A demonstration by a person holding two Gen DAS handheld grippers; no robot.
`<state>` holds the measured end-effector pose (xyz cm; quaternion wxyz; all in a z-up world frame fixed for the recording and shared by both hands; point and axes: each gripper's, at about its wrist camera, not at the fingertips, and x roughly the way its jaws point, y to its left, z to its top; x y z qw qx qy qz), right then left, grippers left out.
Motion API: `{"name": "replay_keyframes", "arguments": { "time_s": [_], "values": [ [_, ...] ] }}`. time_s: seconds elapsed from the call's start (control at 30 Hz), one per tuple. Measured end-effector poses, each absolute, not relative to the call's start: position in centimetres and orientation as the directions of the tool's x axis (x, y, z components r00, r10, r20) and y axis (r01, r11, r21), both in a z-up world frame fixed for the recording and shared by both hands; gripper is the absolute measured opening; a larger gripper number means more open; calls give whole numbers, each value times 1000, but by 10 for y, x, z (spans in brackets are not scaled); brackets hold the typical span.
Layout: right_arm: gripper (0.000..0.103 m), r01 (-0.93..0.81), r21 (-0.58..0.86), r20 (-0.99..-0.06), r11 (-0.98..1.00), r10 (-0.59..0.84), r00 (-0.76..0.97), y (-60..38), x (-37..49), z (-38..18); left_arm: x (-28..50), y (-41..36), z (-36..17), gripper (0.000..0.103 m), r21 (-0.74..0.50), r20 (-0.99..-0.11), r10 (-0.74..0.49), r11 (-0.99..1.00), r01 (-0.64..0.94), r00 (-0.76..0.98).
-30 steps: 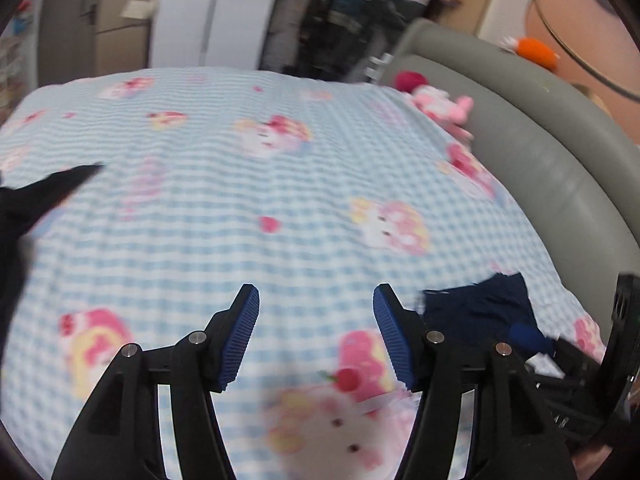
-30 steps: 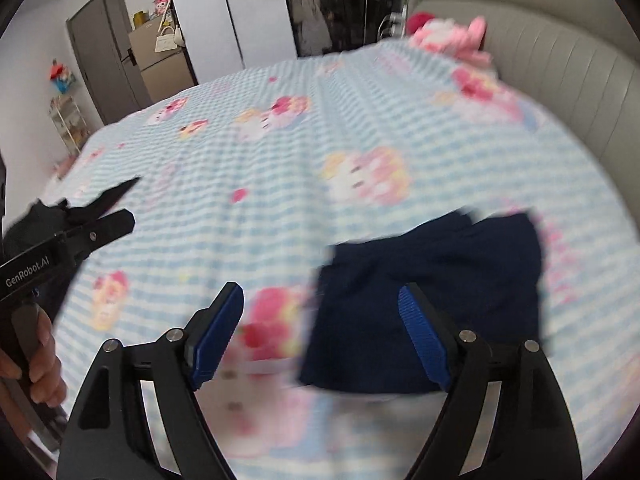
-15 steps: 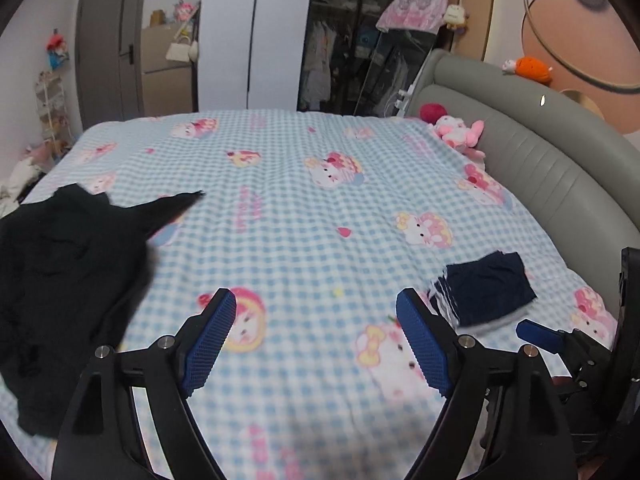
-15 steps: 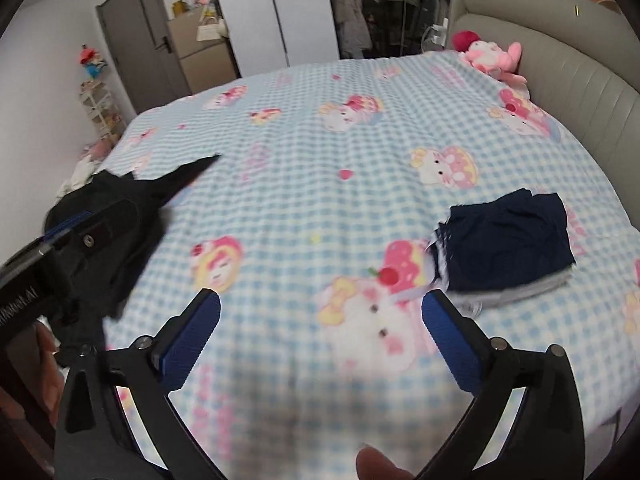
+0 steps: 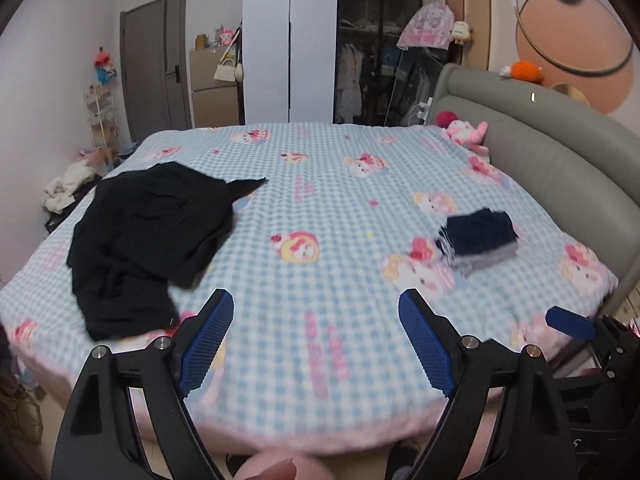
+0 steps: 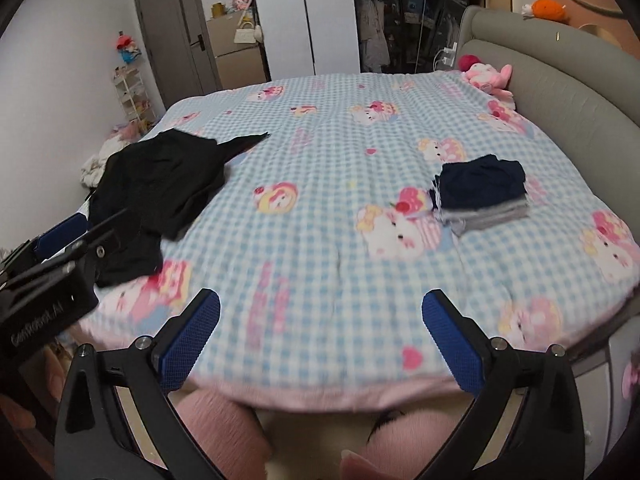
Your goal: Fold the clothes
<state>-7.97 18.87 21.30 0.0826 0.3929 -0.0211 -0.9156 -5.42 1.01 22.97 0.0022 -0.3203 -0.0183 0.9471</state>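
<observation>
A crumpled black garment [image 5: 152, 232] [image 6: 160, 176] lies unfolded on the left side of the bed [image 5: 320, 208] [image 6: 320, 152]. On the right side sits a small folded stack, navy on top of grey [image 5: 478, 234] [image 6: 480, 186]. My left gripper [image 5: 316, 300] hangs open over the bed's near edge with nothing between its fingers. My right gripper [image 6: 320, 298] is also open and empty, above the near edge. Each gripper shows in the other's view: the left gripper [image 6: 60, 248] near the black garment, the right gripper [image 5: 568, 322] at the lower right.
A grey padded headboard [image 5: 540, 160] curves along the bed's right side, with a pink plush toy [image 5: 466, 132] at its far end. Wardrobes [image 5: 288, 40] stand behind the bed. A heap of clothes [image 5: 64, 192] lies on the floor at left. Pink slippers [image 6: 224, 424] show below.
Both grippers have pulled back and up from the folded navy stack to the bed's near edge, and their jaws have spread wider. The whole bed and the black garment are in view.
</observation>
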Motion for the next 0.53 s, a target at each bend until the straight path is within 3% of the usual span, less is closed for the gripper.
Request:
{"name": "replay_keyframes", "arguments": {
  "time_s": [0.3, 0.53],
  "values": [
    [102, 95, 70, -714, -993, -116, -690, 196, 12, 192, 20, 22, 202, 87, -90, -641, 57, -996, 2, -766],
    [102, 118, 72, -736, -990, -133, -664, 206, 32, 166, 44, 27, 181, 87, -91, -647, 72, -996, -16, -759]
  ]
}}
